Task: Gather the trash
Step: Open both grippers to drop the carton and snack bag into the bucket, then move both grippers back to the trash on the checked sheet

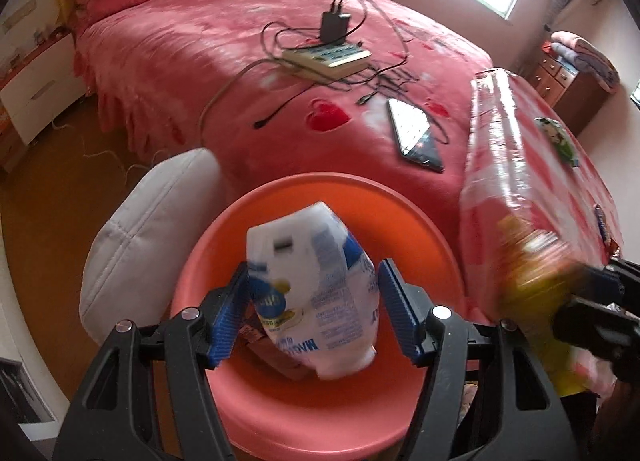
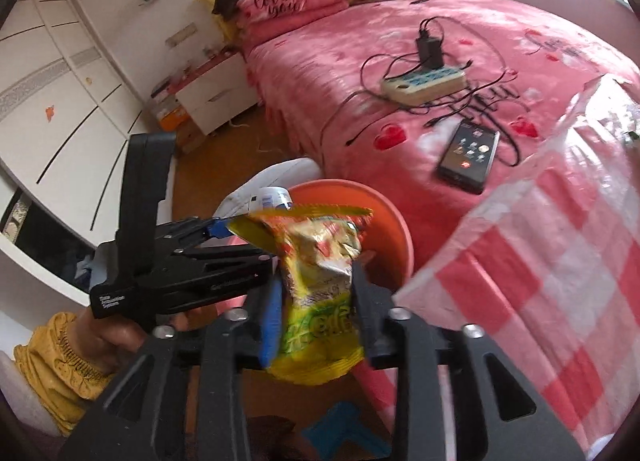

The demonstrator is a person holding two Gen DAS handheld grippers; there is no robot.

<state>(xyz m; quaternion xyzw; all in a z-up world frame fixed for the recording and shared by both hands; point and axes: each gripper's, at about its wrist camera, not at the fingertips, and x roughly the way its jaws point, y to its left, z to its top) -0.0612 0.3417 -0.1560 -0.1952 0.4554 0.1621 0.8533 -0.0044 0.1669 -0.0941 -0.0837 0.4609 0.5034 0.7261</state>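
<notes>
Drop-off step, by the look of it: both pieces of trash are poised over the bin.

Left wrist view. Your left gripper (image 1: 314, 307) hangs directly above the orange bin (image 1: 400, 197), which stands on the floor against the foot of the pink bed (image 1: 200, 61). A white packet with blue print (image 1: 316, 293) sits between the blue pads (image 1: 394, 309). The left pad touches it; the right pad shows a sliver of gap, so I cannot tell whether you are pinching it or letting it go. A white cushion (image 1: 148, 229) lies just left of the bin. At right, a red-checked plastic bag (image 1: 532, 165) crowds the bin's edge, and the yellow wrapper (image 1: 532, 273) shows blurred beside it.

Right wrist view. Your right gripper (image 2: 316, 301) has the yellow snack wrapper (image 2: 320, 281) between its fingers, over the bin's near rim (image 2: 396, 237). The jaws stand part-spread; whether the pads bear on the wrapper is unclear. Your left gripper (image 2: 224, 233) crosses in front, held by your hand (image 2: 116, 335) in a mustard sleeve (image 2: 56, 365).

Next move, as I judge it: spread both fully and let the pieces fall inside the rim. Mind the wrapper, since it hangs near the edge and could land outside. A phone (image 2: 468, 157) and power strip (image 2: 424, 83) lie on the bed, well apart.
</notes>
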